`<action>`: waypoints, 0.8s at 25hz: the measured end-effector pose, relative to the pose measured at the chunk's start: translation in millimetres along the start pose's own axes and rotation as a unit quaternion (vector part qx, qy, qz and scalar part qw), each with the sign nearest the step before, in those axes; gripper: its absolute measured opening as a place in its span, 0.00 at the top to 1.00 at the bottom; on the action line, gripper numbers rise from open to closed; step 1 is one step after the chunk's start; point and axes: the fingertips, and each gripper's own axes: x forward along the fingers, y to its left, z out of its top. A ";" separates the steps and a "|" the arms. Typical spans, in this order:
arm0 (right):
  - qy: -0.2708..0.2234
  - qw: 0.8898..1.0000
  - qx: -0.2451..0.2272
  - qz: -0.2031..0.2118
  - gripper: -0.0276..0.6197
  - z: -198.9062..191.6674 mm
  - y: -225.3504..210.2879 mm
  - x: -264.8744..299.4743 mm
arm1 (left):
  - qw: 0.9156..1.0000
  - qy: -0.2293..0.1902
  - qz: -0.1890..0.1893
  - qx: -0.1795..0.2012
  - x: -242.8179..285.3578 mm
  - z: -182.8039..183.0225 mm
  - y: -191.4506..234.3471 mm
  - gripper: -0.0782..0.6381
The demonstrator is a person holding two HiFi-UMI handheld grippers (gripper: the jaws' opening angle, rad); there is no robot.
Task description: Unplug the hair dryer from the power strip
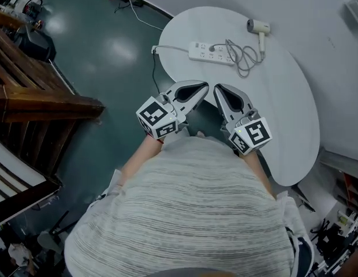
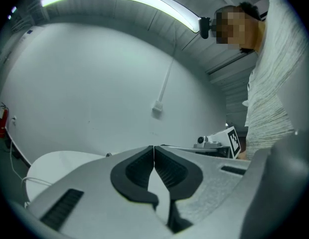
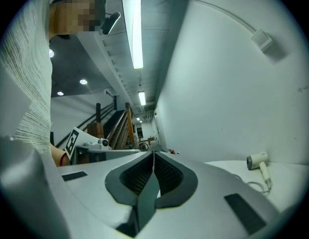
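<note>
A white power strip (image 1: 211,52) lies on the white oval table (image 1: 283,114), with the hair dryer's plug in it and a grey cord (image 1: 242,56) coiling to the right. The white hair dryer (image 1: 259,29) lies at the table's far side and shows small in the right gripper view as the hair dryer (image 3: 259,164). My left gripper (image 1: 204,86) and right gripper (image 1: 218,88) hover side by side at the table's near edge, short of the strip. Both are shut with nothing between the pads. The left gripper (image 2: 154,147) and right gripper (image 3: 153,153) point level toward the wall.
A white wall (image 1: 317,16) curves behind the table. A wooden staircase (image 1: 29,103) stands to the left over a dark green floor (image 1: 104,51). The strip's own cable (image 1: 167,48) drops off the table's left edge. Cluttered gear (image 1: 340,224) sits at the lower right.
</note>
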 end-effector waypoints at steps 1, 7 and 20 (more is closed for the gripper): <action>0.001 1.000 0.004 -0.006 0.92 -1.0 -5.9 8.9 | 1.000 0.005 -0.007 -0.001 2.9 0.6 9.5 0.88; 0.006 0.999 0.020 -0.045 0.92 0.8 -40.1 69.5 | 0.997 0.047 -0.054 0.000 19.8 7.2 76.1 0.88; 0.036 0.985 0.031 -0.165 0.92 -16.9 -91.9 128.1 | 0.982 0.108 -0.156 0.007 43.5 1.4 160.1 0.88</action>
